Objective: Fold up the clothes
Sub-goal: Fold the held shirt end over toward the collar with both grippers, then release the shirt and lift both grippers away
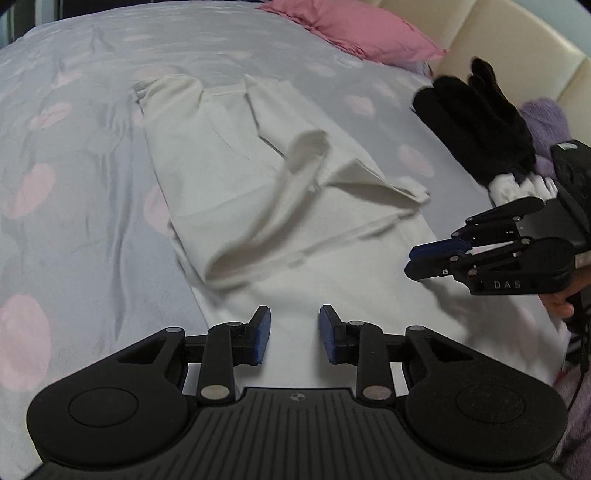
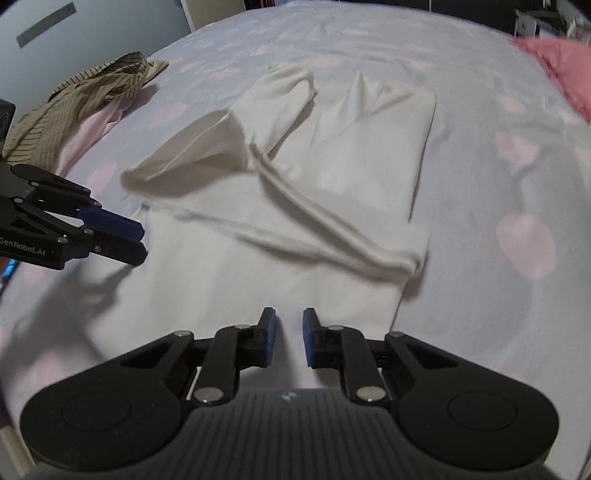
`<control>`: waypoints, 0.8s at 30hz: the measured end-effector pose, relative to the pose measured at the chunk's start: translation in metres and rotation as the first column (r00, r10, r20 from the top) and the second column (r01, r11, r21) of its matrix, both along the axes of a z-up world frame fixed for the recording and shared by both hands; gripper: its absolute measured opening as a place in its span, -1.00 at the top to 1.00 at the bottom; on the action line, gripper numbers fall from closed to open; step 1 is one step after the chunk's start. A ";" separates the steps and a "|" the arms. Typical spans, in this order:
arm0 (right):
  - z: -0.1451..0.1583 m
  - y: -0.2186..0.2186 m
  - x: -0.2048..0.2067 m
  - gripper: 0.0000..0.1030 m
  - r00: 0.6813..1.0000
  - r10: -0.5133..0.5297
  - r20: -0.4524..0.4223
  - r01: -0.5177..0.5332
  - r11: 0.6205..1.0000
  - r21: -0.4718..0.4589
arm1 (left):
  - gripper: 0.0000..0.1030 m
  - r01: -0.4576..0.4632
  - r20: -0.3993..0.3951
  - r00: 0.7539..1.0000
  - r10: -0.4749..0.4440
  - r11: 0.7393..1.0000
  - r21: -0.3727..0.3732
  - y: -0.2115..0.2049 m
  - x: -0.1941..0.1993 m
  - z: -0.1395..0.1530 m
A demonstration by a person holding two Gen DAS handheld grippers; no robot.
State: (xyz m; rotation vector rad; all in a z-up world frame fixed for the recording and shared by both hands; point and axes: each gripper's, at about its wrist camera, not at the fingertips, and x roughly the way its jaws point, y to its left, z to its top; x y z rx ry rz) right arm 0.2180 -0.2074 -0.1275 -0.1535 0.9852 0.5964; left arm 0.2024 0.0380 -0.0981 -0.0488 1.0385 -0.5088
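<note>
White shirt (image 1: 236, 177) spread mid-bed on the flowered sheet (image 1: 74, 147), both sleeves already turned in over the body, the hem end nearest the cameras. Left tongs (image 1: 294, 330) poised just above the hem, jaws parted, nothing between the blue pads (image 1: 263, 334). Right tongs (image 2: 289, 338) likewise over the hem, jaws a narrow gap apart and empty; seen side-on from the left camera (image 1: 417, 258), nearly together. No earlier view to judge any jaw movement against.

Beside the shirt: pink pillow (image 1: 354, 29) toward the headboard, black gloves (image 1: 480, 122) near its right edge, striped garment (image 2: 74, 99) heaped off its left edge.

Likely next: a pinch on the hem corners for the lengthwise fold. Risks from here: a shallow bite catching only the top layer, or the sheet with it; uneven lift between the two sides, skewing the fold; loose sleeve (image 1: 266, 206) sliding off the body while the hem is carried over.
</note>
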 end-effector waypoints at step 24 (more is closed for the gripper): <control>0.043 -0.031 -0.004 0.36 0.995 -0.025 0.092 0.025 1.000 -0.001 | 0.47 -0.047 0.094 0.994 0.047 0.999 0.001 0.033 -0.013 0.038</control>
